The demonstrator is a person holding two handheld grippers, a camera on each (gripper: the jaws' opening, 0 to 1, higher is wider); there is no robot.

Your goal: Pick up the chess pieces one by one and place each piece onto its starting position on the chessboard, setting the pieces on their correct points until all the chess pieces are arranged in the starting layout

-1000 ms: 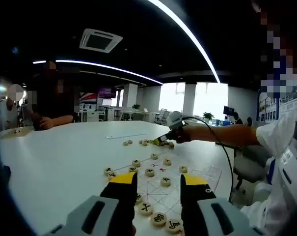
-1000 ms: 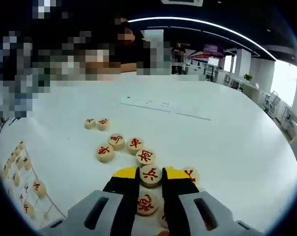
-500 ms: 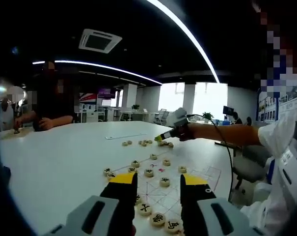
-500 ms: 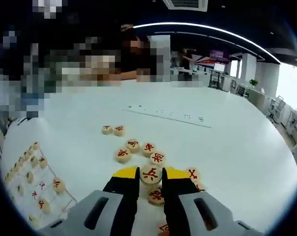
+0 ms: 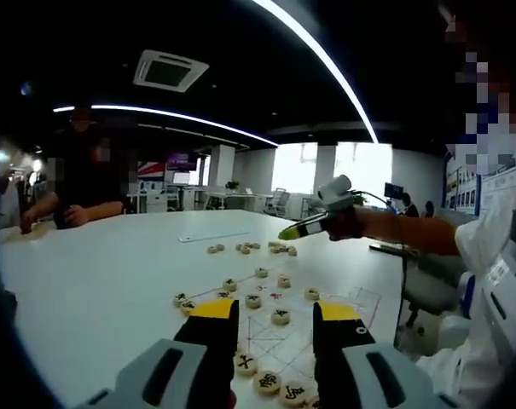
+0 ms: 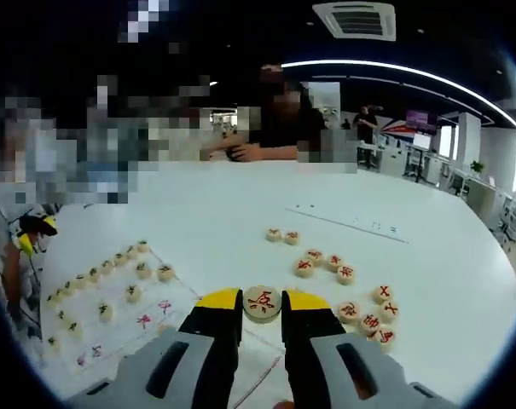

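Clearly, a round wooden piece [image 6: 262, 303] with a red character is clamped between the yellow-tipped fingers of the right gripper [image 6: 262, 307], held above the white tabletop [image 6: 462, 256]. The piece is a flat pale disc, its face turned to the camera. To its right, loose red-marked pieces [image 6: 330, 264] lie scattered on the tabletop; to its left, the thin printed board [image 6: 168, 311] carries rows of similar discs. In the left gripper view, the left gripper [image 5: 275, 328] is seen with its fingers spread apart and nothing between them, poised over the near edge of the board [image 5: 279, 336], where black-marked pieces [image 5: 253, 301] sit on the grid. Farther off, the right gripper [image 5: 293, 230] is seen raised above the tabletop [image 5: 95, 273], past the board, in a person's hand.
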